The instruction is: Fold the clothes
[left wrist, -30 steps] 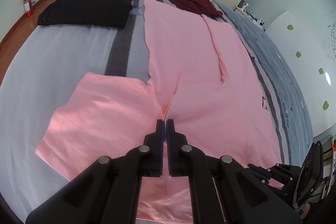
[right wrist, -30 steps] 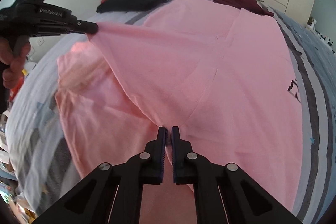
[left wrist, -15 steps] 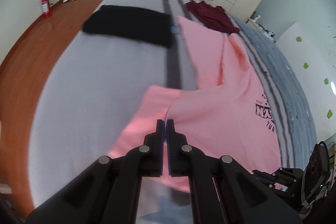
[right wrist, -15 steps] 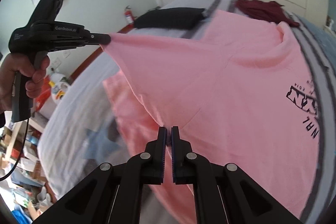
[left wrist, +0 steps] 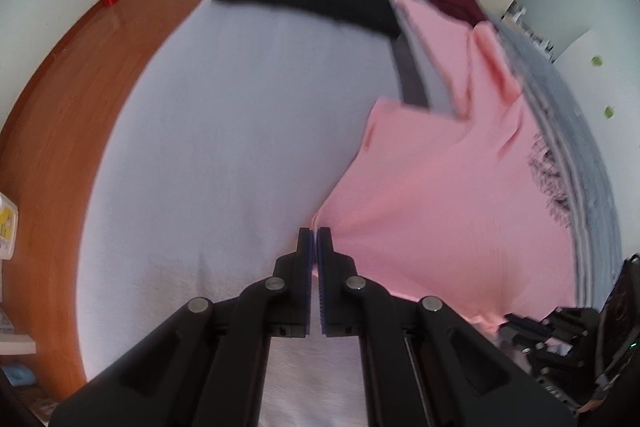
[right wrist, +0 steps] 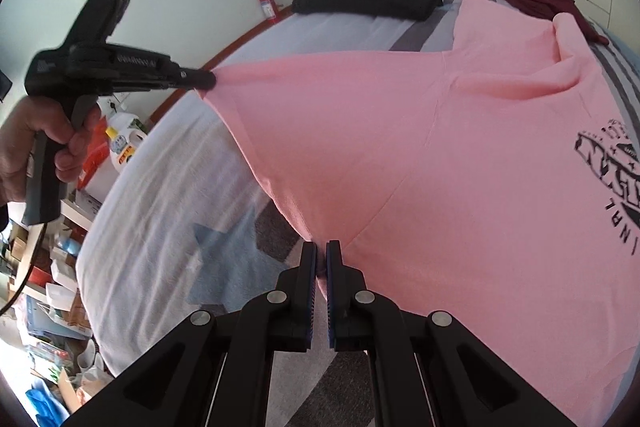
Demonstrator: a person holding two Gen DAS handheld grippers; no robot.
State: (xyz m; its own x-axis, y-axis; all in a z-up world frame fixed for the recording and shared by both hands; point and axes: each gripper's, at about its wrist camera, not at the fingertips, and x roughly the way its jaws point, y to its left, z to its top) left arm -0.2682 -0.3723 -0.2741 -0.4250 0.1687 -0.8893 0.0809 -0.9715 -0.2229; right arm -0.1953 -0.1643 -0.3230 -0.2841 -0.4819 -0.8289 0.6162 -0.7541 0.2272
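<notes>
Pink T-shirt (right wrist: pixel 460 155) lifted further | soft, taut; both tongs (left wrist: pixel 316 233) (right wrist: pixel 321 247) clamped

Both hand-held grippers are matte black, with angular linkage arms pinned by round silver screws and blue ribbed pads lining the fingers (right wrist: pixel 309 267). The left hand-held gripper (right wrist: pixel 208 81) has a pistol grip, a trigger, an exposed spring and a trailing black cable.

Left wrist view is motion-blurred: print on the pink T-shirt (left wrist: pixel 460 195) unreadable there. In my right view the print (right wrist: pixel 612 167) runs off the right edge. Fabric hides my left gripper's (right wrist: pixel 210 81) tips, jaw gap unseen.
</notes>
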